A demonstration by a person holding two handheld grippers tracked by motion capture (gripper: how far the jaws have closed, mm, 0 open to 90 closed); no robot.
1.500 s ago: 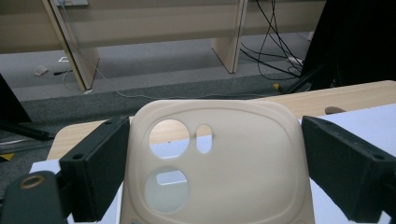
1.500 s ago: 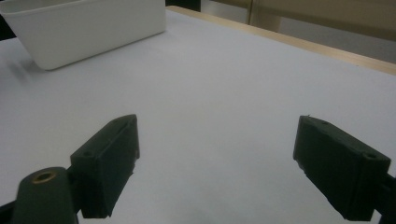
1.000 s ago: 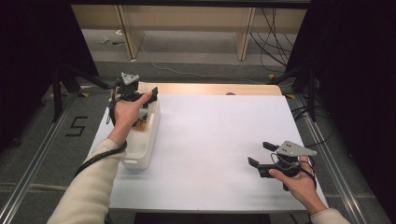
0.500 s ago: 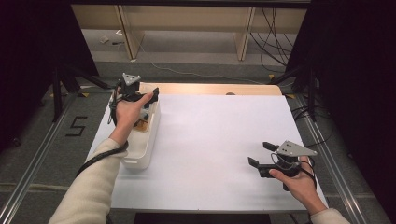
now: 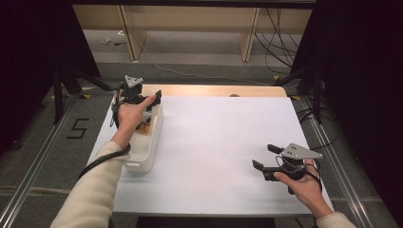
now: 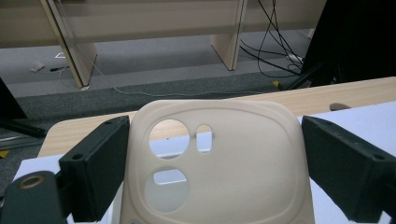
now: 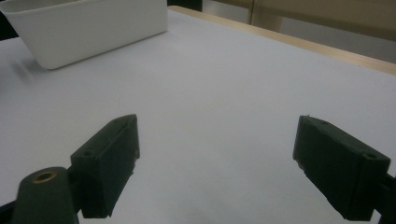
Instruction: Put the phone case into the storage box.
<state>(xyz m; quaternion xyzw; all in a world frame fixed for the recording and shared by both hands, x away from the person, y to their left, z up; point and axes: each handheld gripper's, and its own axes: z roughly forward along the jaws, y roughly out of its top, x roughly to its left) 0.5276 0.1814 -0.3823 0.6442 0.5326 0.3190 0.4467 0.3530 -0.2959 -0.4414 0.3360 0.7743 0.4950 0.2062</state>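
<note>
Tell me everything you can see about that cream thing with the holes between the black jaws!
It is a cream phone case, smooth and matte, like soft rubber. It has rounded corners, two big round holes and one small slot, and the table shows through them. It stands up between the two black jaws of the left gripper, above the white bin at the table's left side. The left jaw touches its edge; whether the right one does is hard to tell.

"5" on the floor [image 5: 78, 128]
</note>
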